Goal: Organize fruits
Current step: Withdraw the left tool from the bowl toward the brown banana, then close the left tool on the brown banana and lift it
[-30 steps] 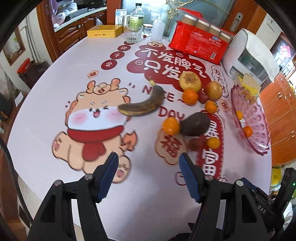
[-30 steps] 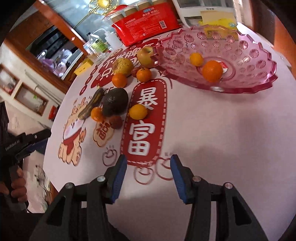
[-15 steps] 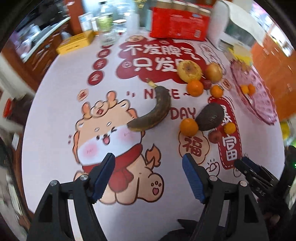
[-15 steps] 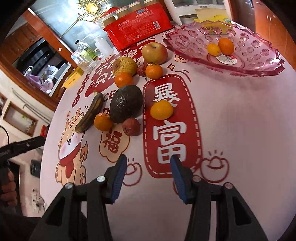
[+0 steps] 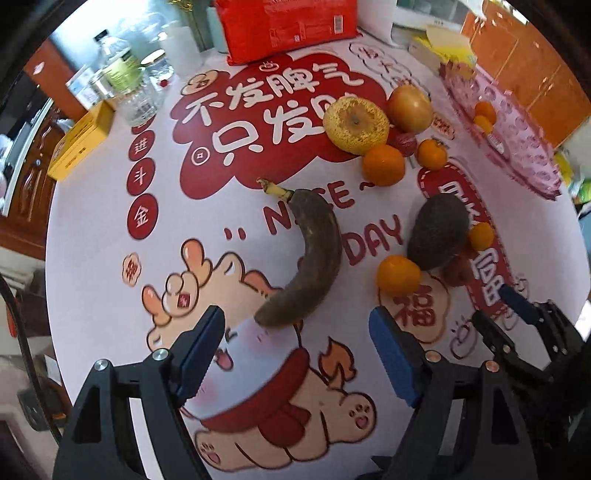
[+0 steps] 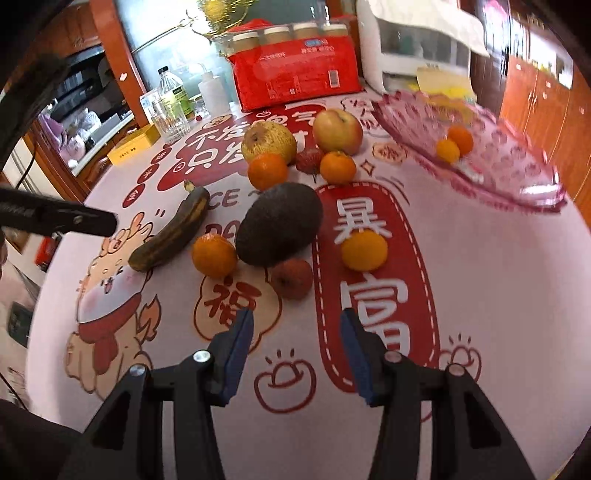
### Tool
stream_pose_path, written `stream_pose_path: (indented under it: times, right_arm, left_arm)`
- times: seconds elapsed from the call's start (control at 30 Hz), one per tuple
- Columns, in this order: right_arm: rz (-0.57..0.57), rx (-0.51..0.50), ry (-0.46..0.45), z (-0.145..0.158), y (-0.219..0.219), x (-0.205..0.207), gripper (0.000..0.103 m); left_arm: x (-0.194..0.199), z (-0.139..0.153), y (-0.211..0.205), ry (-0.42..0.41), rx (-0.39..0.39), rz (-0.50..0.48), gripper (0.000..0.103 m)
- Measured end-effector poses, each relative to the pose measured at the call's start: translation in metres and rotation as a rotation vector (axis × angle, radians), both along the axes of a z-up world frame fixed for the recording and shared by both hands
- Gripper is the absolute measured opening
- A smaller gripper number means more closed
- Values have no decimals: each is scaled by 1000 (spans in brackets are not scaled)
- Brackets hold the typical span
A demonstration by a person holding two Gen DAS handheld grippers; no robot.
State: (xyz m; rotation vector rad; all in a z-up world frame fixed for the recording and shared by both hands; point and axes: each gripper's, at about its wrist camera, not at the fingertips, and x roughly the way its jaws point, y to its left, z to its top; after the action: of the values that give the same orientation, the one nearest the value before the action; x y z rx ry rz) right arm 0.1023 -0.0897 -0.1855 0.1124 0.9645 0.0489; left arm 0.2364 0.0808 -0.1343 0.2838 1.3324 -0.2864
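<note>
A blackened banana [image 5: 317,254] lies on the printed tablecloth, its blunt end at the mouth of my left gripper [image 5: 295,316]. The jaws are opening and the pads touch nothing. An avocado [image 6: 279,223], a mandarin [image 6: 214,255], a second mandarin [image 6: 364,250] and a small red fruit [image 6: 291,277] lie just ahead of my right gripper [image 6: 296,320], which is open and empty. Farther back sit a rough yellow fruit [image 6: 269,142], an apple [image 6: 338,131] and two more mandarins [image 6: 267,171]. The pink glass bowl [image 6: 498,173] at the right holds two mandarins [image 6: 454,144].
A red multipack [image 5: 288,26] stands at the back of the table. Bottles and a glass [image 5: 142,99] and a yellow box [image 5: 79,142] are at the back left, and a white appliance [image 6: 413,55] is behind the bowl. The left gripper's finger [image 6: 59,218] shows at the left.
Both grippers have moved in toward the fruit. The left one has rolled, its jaws have widened, and the banana's end now lies right before them. The fruit has not moved.
</note>
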Motion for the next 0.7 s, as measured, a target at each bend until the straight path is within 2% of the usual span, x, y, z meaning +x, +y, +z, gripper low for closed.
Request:
stream_pose_path:
  times: [0.37,0.6,0.7]
  right_arm:
    - [-2,-119,-35,-10,14,17,49]
    - [31,-158,-29,-21,20,26,49]
    - [40,-167,-21,-25,21,29,49]
  left_arm:
    - [27,-49,-11,104,28,-71,79]
    - [35,-64,-11,115,8,-88,79]
    - [39,-71,-13,106,27,-108,79]
